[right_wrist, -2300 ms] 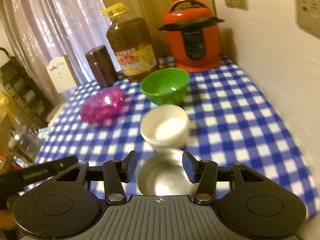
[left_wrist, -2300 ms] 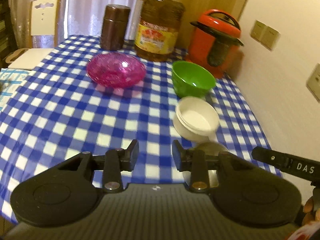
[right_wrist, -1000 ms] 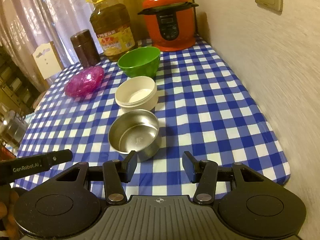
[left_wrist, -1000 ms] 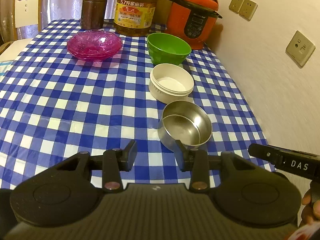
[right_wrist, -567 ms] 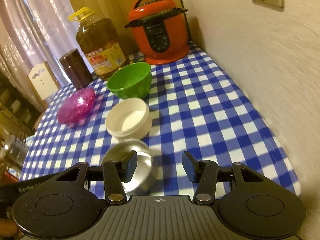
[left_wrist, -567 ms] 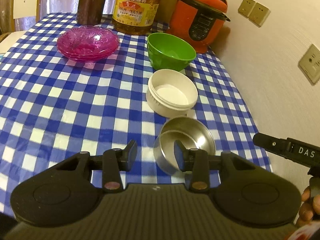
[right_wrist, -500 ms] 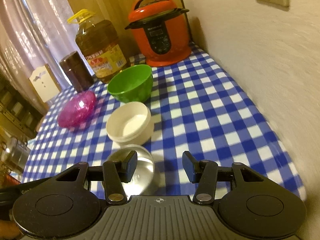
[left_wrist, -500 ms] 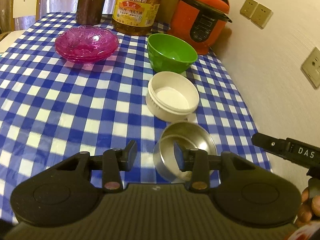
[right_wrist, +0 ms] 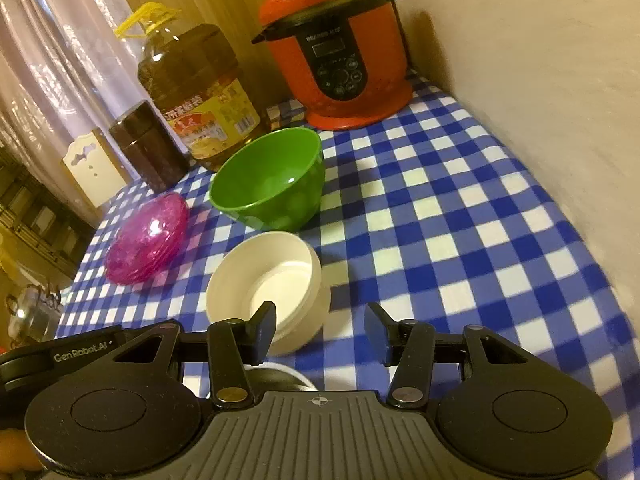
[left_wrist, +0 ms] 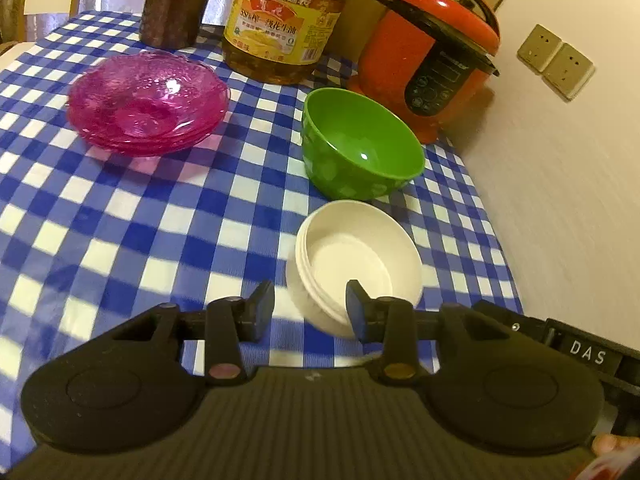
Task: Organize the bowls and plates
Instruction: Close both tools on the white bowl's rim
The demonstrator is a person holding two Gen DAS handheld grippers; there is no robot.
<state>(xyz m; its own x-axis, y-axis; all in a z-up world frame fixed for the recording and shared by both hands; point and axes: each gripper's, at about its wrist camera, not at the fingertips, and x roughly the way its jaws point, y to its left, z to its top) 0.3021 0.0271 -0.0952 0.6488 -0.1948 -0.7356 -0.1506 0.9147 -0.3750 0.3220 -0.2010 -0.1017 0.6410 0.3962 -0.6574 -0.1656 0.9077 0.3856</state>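
Note:
On the blue checked tablecloth (left_wrist: 120, 216) a white bowl (left_wrist: 356, 260) sits just ahead of my open, empty left gripper (left_wrist: 310, 310), overlapping its right finger. Behind it stands a green bowl (left_wrist: 360, 152), and a stack of pink glass plates (left_wrist: 146, 100) lies to the far left. In the right wrist view the white bowl (right_wrist: 266, 280) is by the left finger of my open, empty right gripper (right_wrist: 320, 330), with the green bowl (right_wrist: 272, 180) and pink plates (right_wrist: 148, 240) beyond. A steel bowl's rim (right_wrist: 280, 376) peeks from under the right gripper's body.
A red pressure cooker (left_wrist: 432, 56), a large oil bottle (left_wrist: 284, 24) and a brown canister (left_wrist: 172, 8) stand along the back edge. A wall with sockets (left_wrist: 556, 60) runs along the right. The table's right edge (right_wrist: 592, 264) is near the wall.
Both grippers have moved forward over the table. The steel bowl has slipped out of the left view and almost under the right gripper. The white bowl is now close to both.

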